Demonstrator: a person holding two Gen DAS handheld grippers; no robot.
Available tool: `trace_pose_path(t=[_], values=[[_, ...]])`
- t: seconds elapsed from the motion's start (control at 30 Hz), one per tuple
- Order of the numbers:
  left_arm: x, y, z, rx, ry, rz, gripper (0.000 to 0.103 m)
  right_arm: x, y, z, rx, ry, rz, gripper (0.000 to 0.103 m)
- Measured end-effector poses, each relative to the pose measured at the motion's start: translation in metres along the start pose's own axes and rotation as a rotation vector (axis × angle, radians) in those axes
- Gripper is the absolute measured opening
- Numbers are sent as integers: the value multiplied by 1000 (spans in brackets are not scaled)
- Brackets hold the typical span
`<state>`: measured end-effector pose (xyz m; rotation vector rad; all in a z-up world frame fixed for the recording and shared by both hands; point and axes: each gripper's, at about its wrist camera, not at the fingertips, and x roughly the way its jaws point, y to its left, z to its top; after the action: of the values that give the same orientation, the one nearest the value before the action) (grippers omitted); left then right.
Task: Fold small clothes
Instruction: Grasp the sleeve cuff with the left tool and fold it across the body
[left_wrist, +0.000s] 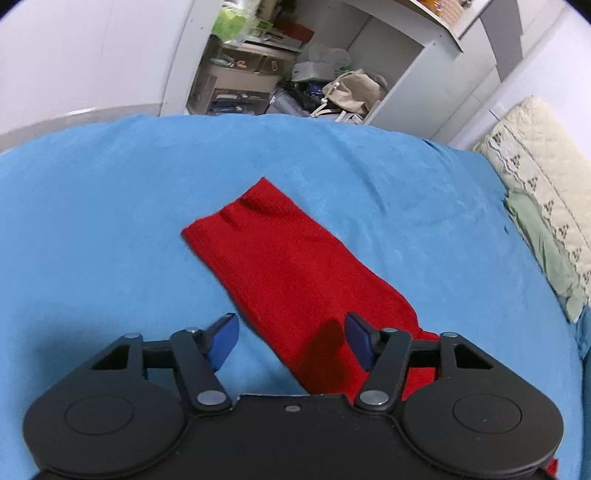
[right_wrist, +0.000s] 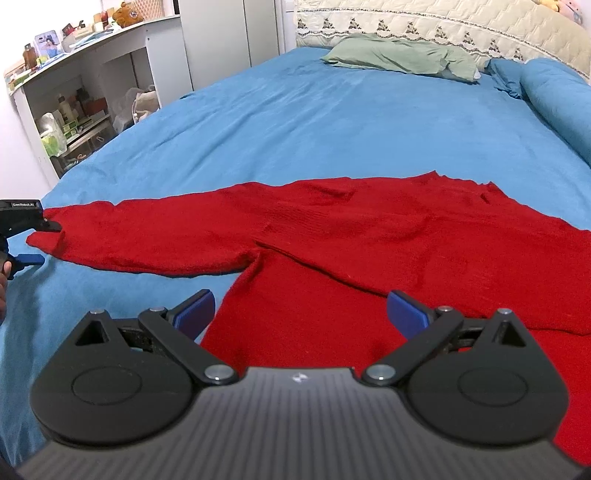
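Step in hand: going for the sleeve, first fold not yet made. Left gripper (left_wrist: 291, 341) has its jaws apart, straddling the near edge of the sleeve (left_wrist: 280, 266), pads not pressing cloth. Right gripper (right_wrist: 301, 314) is spread wide over the red sweater (right_wrist: 388, 229) body near the armpit, holding nothing. Next move likely: close left on the sleeve and carry it across the body. Beyond, the sweater lies flat on the blue bedspread (right_wrist: 314, 122); cuff contact is hard to tell in the right wrist view.
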<state>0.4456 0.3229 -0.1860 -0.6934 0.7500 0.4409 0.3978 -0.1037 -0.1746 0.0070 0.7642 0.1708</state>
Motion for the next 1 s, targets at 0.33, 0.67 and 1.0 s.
trace_pose_path(t=[0.33, 0.67, 1.0], values=[[14, -4, 12, 26, -9, 62, 7, 3, -2, -3, 18, 1, -1, 103], [-38, -109, -9, 255, -99, -97, 6, -14, -46, -2, 44, -36, -61, 103], [-74, -282, -139, 599, -7, -420, 6, -47, -130, -12, 50, -69, -154, 103]])
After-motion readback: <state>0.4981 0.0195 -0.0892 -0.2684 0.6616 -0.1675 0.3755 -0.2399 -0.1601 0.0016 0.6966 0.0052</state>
